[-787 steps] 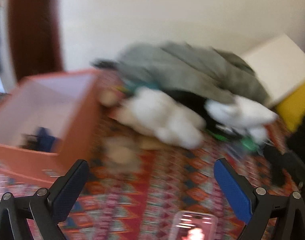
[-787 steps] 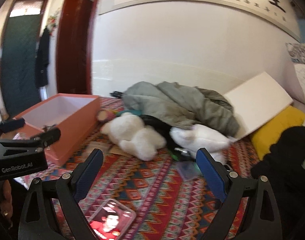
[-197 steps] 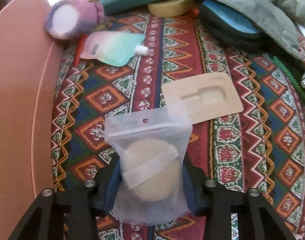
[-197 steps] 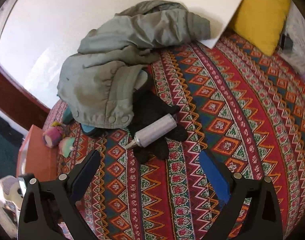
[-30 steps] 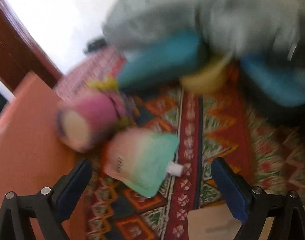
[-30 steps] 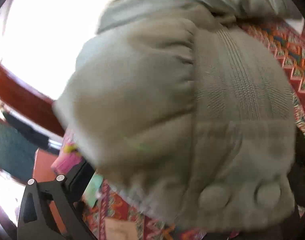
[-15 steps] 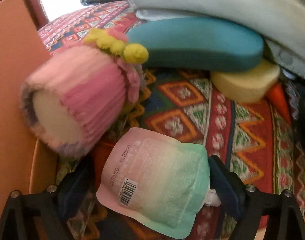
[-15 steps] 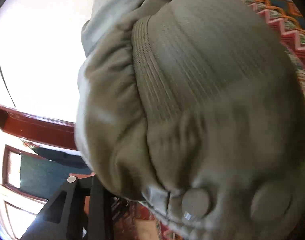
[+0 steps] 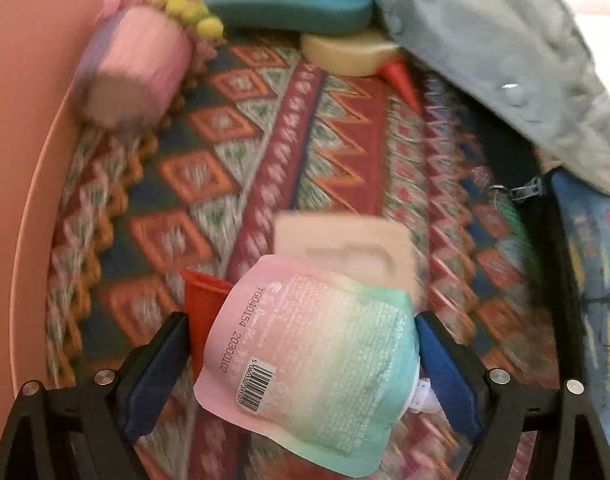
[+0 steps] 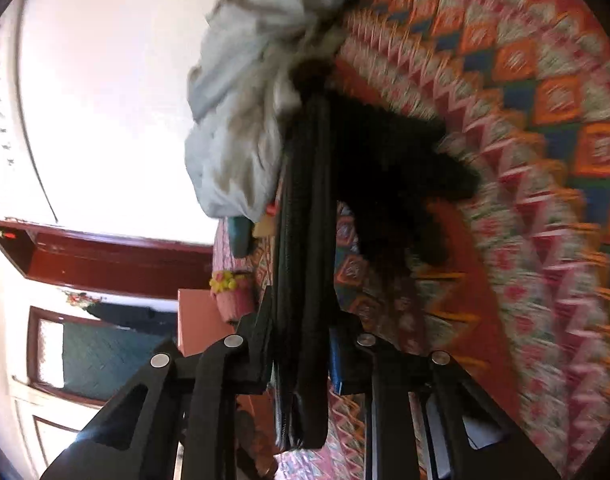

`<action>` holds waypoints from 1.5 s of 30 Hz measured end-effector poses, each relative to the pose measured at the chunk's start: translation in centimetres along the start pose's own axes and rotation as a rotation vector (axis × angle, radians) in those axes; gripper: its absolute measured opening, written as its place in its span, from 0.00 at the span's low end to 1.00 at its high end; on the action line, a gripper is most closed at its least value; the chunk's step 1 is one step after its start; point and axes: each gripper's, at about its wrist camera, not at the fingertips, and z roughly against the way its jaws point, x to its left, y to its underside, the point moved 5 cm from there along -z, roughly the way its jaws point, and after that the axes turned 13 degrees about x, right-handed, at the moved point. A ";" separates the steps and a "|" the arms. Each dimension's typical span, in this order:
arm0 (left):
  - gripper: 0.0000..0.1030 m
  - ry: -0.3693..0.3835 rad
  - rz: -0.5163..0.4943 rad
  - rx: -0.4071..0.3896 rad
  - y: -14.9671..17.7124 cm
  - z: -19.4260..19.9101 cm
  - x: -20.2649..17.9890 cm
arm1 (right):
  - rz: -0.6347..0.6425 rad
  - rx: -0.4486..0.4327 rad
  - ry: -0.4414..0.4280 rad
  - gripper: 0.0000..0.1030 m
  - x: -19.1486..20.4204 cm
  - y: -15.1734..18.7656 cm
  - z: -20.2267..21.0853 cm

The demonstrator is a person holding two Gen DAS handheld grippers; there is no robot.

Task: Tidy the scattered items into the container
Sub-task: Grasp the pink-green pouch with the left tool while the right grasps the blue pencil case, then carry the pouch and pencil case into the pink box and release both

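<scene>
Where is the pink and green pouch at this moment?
In the left wrist view, the pink and green pouch sits low in the centre, between the left gripper's fingers, with the orange container wall to its left.

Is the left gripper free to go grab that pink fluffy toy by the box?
Probably not yet: the left gripper is shut on the pastel pouch. The way to the pink plush toy looks open, though.

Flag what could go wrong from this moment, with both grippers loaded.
1. The left hand-held gripper pinches the pink-to-green spouted pouch along with a red piece; the soft pouch may slip.
2. The right hand-held gripper clamps a black zippered case lying partly under the grey-green jacket, which could drag along.
</scene>
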 end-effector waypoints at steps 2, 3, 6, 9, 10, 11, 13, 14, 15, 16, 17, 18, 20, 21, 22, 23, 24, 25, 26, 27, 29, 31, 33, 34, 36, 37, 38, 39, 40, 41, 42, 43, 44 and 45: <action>0.89 0.041 0.000 -0.018 1.6 1.5 -0.1 | 0.037 -0.047 0.023 0.21 0.4 0.0 2.8; 0.89 0.046 -0.005 -0.027 2.0 1.9 -0.2 | 0.059 -0.075 0.033 0.21 0.5 0.1 4.7; 0.89 0.073 -0.018 -0.062 2.5 3.7 -0.1 | 0.082 -0.151 0.011 0.21 -0.7 0.3 10.5; 0.89 0.111 -0.038 -0.091 3.4 5.5 -0.5 | 0.063 -0.203 -0.040 0.21 -2.0 0.1 13.9; 0.89 0.117 -0.045 -0.102 3.1 6.0 -0.5 | 0.057 -0.215 -0.054 0.21 -2.3 0.1 14.9; 0.89 0.121 -0.049 -0.108 2.5 6.0 -0.4 | 0.051 -0.228 -0.068 0.21 -2.6 0.1 15.8; 0.89 0.139 -0.059 -0.127 2.4 7.1 -0.8 | 0.040 -0.241 -0.086 0.21 -3.2 -0.4 16.2; 0.89 0.147 -0.061 -0.133 2.5 7.4 -0.6 | 0.034 -0.248 -0.098 0.21 -3.2 -0.5 16.5; 0.89 0.158 -0.063 -0.140 2.5 8.0 -0.7 | 0.030 -0.252 -0.107 0.21 -2.3 -0.4 16.4; 0.89 0.170 -0.065 -0.150 2.6 8.6 -0.7 | 0.026 -0.256 -0.117 0.21 -1.8 -0.3 16.3; 0.89 0.178 -0.066 -0.159 2.6 9.1 -0.6 | 0.023 -0.258 -0.131 0.21 -1.8 -0.3 16.2; 0.89 0.189 -0.067 -0.173 2.6 9.8 -0.6 | 0.020 -0.259 -0.149 0.21 -1.7 -0.4 16.2; 0.89 0.206 -0.064 -0.193 2.7 10.8 -0.3 | 0.022 -0.256 -0.181 0.21 -1.6 0.0 15.8; 0.89 0.214 -0.062 -0.205 2.7 11.5 -0.1 | 0.026 -0.252 -0.202 0.21 -1.3 -0.1 15.7; 0.89 0.223 -0.056 -0.220 2.8 12.3 0.3 | 0.030 -0.247 -0.216 0.21 -1.0 -0.2 15.4; 0.89 0.232 -0.050 -0.231 2.8 12.8 0.6 | 0.038 -0.238 -0.234 0.21 -0.6 -0.1 15.2; 0.89 0.246 -0.043 -0.242 2.9 13.5 1.1 | 0.046 -0.229 -0.248 0.21 -0.3 0.1 15.1; 0.89 0.264 -0.029 -0.254 2.9 14.3 1.8 | 0.053 -0.219 -0.263 0.21 0.1 0.2 14.9; 0.89 0.272 -0.021 -0.262 3.0 14.8 2.2 | 0.061 -0.206 -0.282 0.21 0.6 0.4 14.6; 0.89 0.277 -0.010 -0.275 3.0 15.4 2.9 | 0.069 -0.191 -0.306 0.21 1.1 0.6 14.2; 0.89 0.282 0.019 -0.310 3.0 16.9 4.5 | 0.083 -0.160 -0.356 0.21 2.1 0.9 13.2; 0.89 0.284 0.043 -0.339 3.2 18.1 6.0 | 0.098 -0.131 -0.403 0.22 3.2 1.4 12.3; 0.89 0.283 0.064 -0.362 3.3 19.0 7.3 | 0.122 -0.091 -0.452 0.22 4.9 2.1 11.0; 0.89 0.283 0.081 -0.377 3.3 19.6 8.3 | 0.135 -0.066 -0.477 0.22 5.9 2.6 10.0; 0.89 0.280 0.105 -0.400 3.5 20.6 9.7 | 0.152 -0.023 -0.510 0.22 7.4 3.5 8.5; 0.89 0.275 0.119 -0.415 3.7 21.2 10.7 | 0.162 0.003 -0.526 0.22 8.3 4.0 7.5; 0.89 0.273 0.132 -0.430 3.8 21.7 11.5 | 0.174 0.034 -0.544 0.22 9.3 4.7 6.2; 0.89 0.271 0.139 -0.439 3.9 22.1 12.0 | 0.183 0.055 -0.555 0.22 10.0 5.1 5.3; 0.89 0.266 0.148 -0.454 4.1 22.7 12.7 | 0.193 0.078 -0.563 0.22 10.8 5.6 4.4; 0.89 0.258 0.155 -0.467 4.2 23.1 13.2 | 0.205 0.103 -0.571 0.22 11.7 6.3 3.2; 0.89 0.246 0.163 -0.481 4.2 23.6 13.7 | 0.218 0.128 -0.575 0.22 12.6 6.9 2.0; 0.89 0.232 0.172 -0.498 4.3 24.0 14.4 | 0.228 0.149 -0.575 0.22 13.4 7.5 1.0; 0.89 0.215 0.183 -0.515 4.4 24.5 15.1 | 0.240 0.174 -0.572 0.21 14.3 8.1 -0.3; 0.89 0.200 0.192 -0.527 4.3 24.8 15.7 | 0.252 0.198 -0.566 0.21 15.3 8.8 -1.7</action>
